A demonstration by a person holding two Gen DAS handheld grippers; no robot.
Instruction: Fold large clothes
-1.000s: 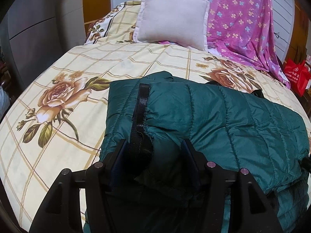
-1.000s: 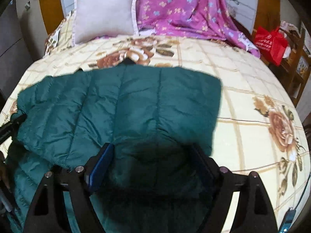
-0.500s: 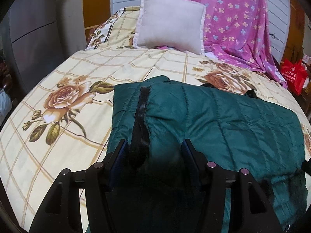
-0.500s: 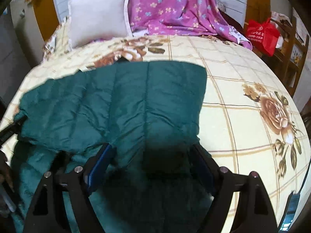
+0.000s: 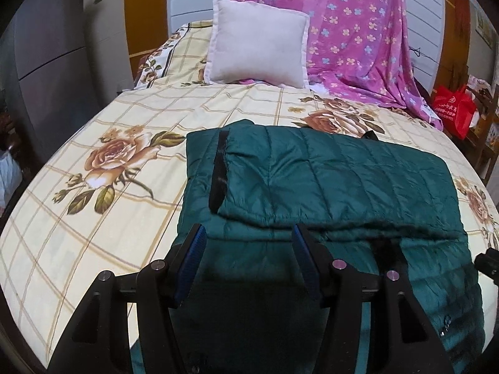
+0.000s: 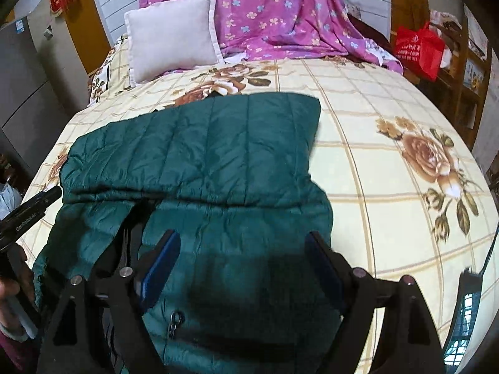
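Note:
A dark green quilted jacket [image 5: 327,180] lies on the rose-patterned bed sheet [image 5: 103,162], its far part folded over the near part; a black zipper strip [image 5: 220,171] runs along the fold's left side. It also shows in the right wrist view [image 6: 212,155], with a zipper pull [image 6: 174,321] near the front. My left gripper [image 5: 249,243] is open and empty above the jacket's near part. My right gripper [image 6: 241,249] is open and empty above the jacket's near right part. The left gripper's tip [image 6: 34,208] shows at the left edge.
A white pillow [image 5: 259,53] and a pink flowered blanket [image 5: 358,37] sit at the head of the bed. A red bag [image 5: 455,109] stands on shelving to the right. Grey cabinets [image 5: 53,62] stand to the left of the bed.
Both grippers have let go of the jacket's folded edge and pulled back toward me. The folded layer now lies flat on the jacket's near part.

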